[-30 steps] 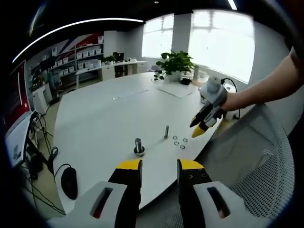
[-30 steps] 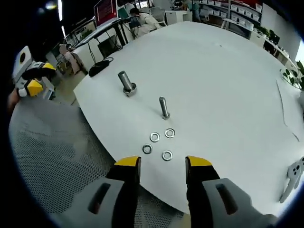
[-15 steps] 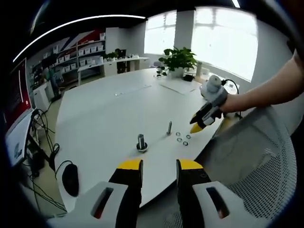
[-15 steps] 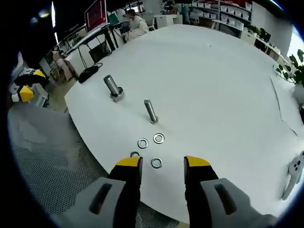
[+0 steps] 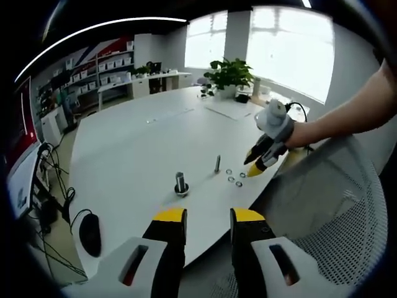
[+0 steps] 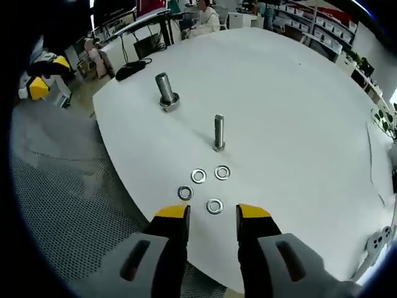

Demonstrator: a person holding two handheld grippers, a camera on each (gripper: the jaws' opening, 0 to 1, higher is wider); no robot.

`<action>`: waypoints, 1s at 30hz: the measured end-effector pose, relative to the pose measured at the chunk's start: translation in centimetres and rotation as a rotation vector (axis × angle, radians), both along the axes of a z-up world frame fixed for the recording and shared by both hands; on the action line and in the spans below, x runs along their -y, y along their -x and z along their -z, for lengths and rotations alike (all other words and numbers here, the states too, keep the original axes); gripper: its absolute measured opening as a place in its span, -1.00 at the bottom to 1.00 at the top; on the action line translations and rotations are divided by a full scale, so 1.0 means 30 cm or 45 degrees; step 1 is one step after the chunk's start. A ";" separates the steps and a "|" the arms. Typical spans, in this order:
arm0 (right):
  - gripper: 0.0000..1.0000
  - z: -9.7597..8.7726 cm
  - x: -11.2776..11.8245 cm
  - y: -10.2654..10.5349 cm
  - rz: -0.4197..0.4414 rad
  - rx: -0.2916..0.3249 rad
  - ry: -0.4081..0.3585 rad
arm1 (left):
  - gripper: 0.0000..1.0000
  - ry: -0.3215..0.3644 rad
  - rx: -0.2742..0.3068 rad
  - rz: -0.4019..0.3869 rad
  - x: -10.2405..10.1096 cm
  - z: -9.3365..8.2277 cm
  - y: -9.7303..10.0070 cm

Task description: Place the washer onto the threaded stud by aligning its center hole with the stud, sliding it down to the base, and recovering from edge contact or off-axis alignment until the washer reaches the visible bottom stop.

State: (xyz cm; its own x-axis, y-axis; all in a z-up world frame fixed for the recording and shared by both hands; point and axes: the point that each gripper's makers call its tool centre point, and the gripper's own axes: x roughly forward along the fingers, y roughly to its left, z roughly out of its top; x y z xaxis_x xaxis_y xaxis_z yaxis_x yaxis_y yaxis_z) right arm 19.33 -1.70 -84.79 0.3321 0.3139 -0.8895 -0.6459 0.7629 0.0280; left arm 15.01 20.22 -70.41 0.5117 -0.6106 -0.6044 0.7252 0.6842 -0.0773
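an open-plan office doubling as a lab. a large white oval worktop (image 5: 136,143) stretches ahead of the fingers, with a mesh office chair (image 5: 322,211) just beside them. beyond the worktop stand shelves of white storage bins (image 5: 99,77), a potted plant (image 5: 231,76) before bright windows (image 5: 291,49), and desks with a monitor (image 6: 149,6).

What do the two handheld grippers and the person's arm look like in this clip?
Both grippers share one build: the left gripper and the right gripper have black jaws with yellow tips, set in light grey housings with dark slots. In the left gripper view, the right gripper has a grey rounded body and the person's forearm is bare, no sleeve visible.
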 end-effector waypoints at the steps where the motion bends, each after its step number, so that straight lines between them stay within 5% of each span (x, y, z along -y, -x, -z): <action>1: -0.39 0.008 0.001 0.008 -0.013 -0.018 0.015 | -0.48 0.001 0.001 0.000 0.000 -0.001 0.000; 4: -0.40 0.039 0.018 0.014 -0.092 -0.059 0.108 | -0.49 0.000 0.002 0.004 -0.002 -0.001 -0.002; 17: -0.55 0.070 -0.015 -0.032 -0.144 -0.145 0.195 | -0.49 -0.004 -0.002 0.017 0.000 0.002 0.001; 21: -0.53 0.070 -0.005 -0.012 -0.301 -0.192 0.259 | -0.49 -0.001 -0.007 0.017 0.000 0.003 -0.001; 30: -0.52 0.073 -0.008 0.000 -0.317 -0.223 0.330 | -0.49 -0.015 -0.013 0.027 0.004 0.009 0.002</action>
